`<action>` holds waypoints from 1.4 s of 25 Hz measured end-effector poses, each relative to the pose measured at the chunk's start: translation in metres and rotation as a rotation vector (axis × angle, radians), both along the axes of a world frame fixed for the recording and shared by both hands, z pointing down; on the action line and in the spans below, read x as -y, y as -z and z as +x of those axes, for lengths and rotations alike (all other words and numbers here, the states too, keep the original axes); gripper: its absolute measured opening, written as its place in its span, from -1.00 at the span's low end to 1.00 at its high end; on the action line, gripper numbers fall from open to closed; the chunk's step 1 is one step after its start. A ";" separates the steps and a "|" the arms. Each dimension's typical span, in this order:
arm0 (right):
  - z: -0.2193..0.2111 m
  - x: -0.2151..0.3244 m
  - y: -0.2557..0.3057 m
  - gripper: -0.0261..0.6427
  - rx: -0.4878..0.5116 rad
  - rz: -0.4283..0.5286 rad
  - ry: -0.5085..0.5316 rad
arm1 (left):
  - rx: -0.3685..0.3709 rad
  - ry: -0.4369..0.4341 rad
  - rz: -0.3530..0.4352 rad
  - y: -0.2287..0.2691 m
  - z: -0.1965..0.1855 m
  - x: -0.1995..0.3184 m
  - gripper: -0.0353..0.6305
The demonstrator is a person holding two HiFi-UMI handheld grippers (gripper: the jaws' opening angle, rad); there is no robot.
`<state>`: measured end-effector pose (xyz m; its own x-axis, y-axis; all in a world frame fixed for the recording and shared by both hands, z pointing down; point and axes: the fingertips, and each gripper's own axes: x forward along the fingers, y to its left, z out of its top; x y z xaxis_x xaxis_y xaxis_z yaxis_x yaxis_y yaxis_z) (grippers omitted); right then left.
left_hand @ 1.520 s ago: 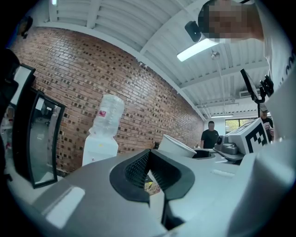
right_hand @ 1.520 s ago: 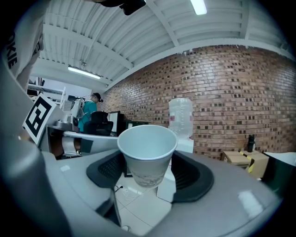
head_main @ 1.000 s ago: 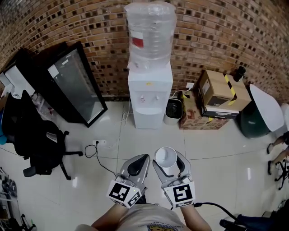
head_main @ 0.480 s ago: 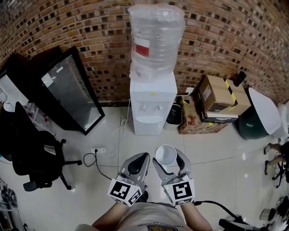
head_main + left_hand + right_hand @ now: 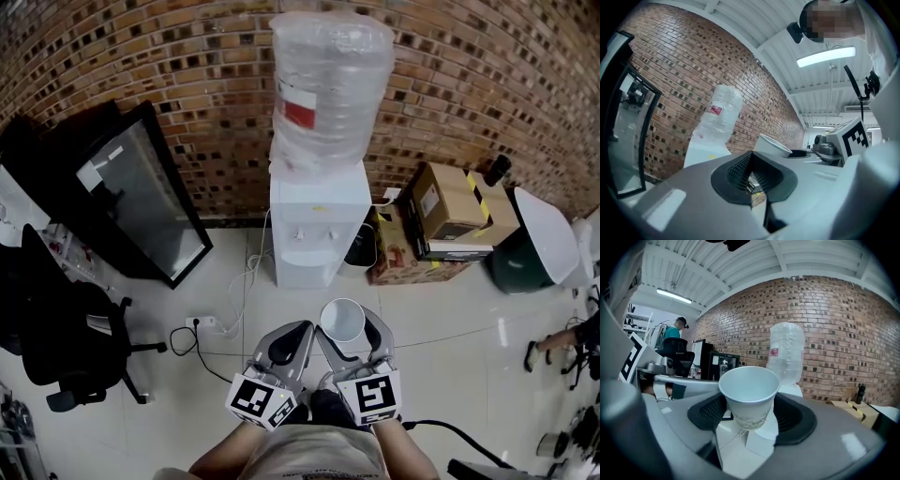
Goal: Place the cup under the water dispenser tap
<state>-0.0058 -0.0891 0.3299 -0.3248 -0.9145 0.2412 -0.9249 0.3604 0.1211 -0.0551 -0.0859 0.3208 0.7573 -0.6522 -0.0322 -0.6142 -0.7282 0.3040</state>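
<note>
An upright white paper cup (image 5: pixel 343 321) (image 5: pixel 749 396) stands between the jaws of my right gripper (image 5: pixel 349 339) (image 5: pixel 752 416), which is shut on it; the cup looks empty. My left gripper (image 5: pixel 287 343) (image 5: pixel 751 180) hangs beside it, shut, its black pads together with nothing between them. The white water dispenser (image 5: pixel 317 225) (image 5: pixel 787 380) stands ahead against the brick wall, a big clear bottle (image 5: pixel 330 80) on top. Its taps (image 5: pixel 309 232) sit in a recess above a drip tray. Both grippers are well short of the dispenser, over the tiled floor.
A black glass-door cabinet (image 5: pixel 141 202) leans left of the dispenser. Cardboard boxes (image 5: pixel 441 220) and a small black bin (image 5: pixel 360 246) stand to its right, then a dark green bin (image 5: pixel 530 248). A black office chair (image 5: pixel 70 337) is at the left. A power strip and cable (image 5: pixel 211 323) lie on the floor.
The dispenser has grown nearer and larger in the head view. Both grippers moved toward it together, the cup still in the right jaws.
</note>
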 end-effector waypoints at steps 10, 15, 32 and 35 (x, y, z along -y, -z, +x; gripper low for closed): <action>0.015 0.056 -0.030 0.04 0.011 -0.007 -0.002 | 0.047 0.027 -0.004 -0.027 0.007 0.039 -0.92; 0.020 0.092 -0.062 0.04 0.002 -0.024 0.008 | 0.057 0.064 -0.026 -0.055 0.012 0.068 -0.92; 0.031 0.178 -0.211 0.04 0.000 -0.078 -0.019 | 0.018 0.171 -0.063 -0.180 0.024 0.152 -0.91; 0.037 0.189 -0.235 0.04 0.002 -0.089 -0.032 | 0.010 0.188 -0.070 -0.204 0.029 0.163 -0.91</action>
